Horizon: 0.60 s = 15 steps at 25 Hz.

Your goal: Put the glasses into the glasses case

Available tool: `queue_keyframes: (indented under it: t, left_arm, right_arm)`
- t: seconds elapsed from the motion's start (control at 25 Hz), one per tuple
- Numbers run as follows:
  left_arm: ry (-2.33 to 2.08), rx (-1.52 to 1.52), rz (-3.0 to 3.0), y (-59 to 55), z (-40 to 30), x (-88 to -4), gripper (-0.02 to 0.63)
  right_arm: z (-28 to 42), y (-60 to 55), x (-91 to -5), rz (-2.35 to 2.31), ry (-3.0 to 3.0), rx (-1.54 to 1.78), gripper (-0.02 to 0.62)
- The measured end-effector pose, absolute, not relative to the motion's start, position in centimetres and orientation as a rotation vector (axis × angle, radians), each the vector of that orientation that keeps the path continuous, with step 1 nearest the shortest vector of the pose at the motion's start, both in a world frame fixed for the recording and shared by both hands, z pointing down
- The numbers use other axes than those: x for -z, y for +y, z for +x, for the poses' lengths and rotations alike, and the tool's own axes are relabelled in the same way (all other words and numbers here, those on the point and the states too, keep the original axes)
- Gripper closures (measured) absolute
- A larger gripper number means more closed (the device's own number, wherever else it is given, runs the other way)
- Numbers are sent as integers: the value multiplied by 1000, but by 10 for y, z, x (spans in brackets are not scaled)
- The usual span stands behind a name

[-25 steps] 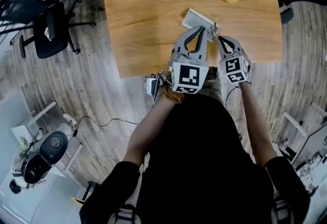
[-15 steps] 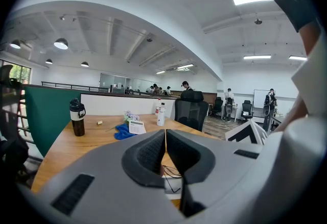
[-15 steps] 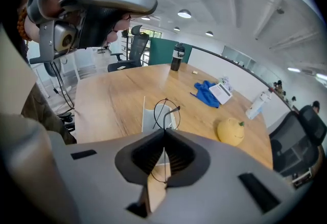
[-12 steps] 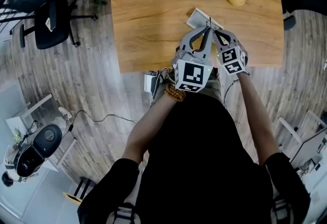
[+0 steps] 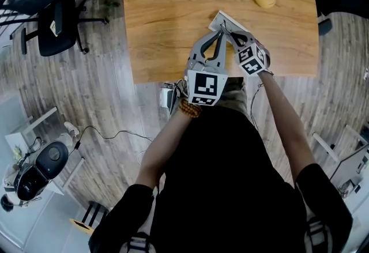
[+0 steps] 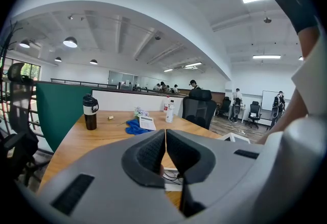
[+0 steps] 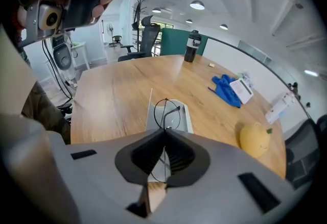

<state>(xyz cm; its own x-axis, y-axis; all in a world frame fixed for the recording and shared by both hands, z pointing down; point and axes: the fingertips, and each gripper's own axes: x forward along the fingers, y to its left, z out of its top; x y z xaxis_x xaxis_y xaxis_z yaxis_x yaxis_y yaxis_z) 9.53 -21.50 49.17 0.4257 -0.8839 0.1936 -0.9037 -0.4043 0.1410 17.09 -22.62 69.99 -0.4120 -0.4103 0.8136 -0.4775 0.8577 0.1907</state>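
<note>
Right claw (image 7: 164, 132): clenched on the thin wire-framed glasses (image 7: 167, 114). The glasses hang from the jaw tips, directly above the open white glasses case (image 7: 186, 117). Whether the frame touches the case interior cannot be determined.

Left claw (image 6: 166, 133): clenched, with nothing between the pads. In the head view its tip sits just beside the right claw, over the near end of the case.

The case rests on the wooden surface (image 5: 167, 21), near the edge closest to the person.

Other items on the surface, all well apart from the case: a yellow lemon-shaped fruit (image 7: 255, 139), a blue cloth (image 7: 225, 90) and a black bottle (image 7: 191, 46).
</note>
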Motion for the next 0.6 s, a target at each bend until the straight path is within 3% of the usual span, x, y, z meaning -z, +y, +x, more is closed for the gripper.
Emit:
queue_keyframes:
  t: [0.6]
  left_arm:
    - [-1622, -130, 2419, -210, 81, -490, 583]
  right_arm:
    - [163, -244, -733, 518, -1983, -134, 576]
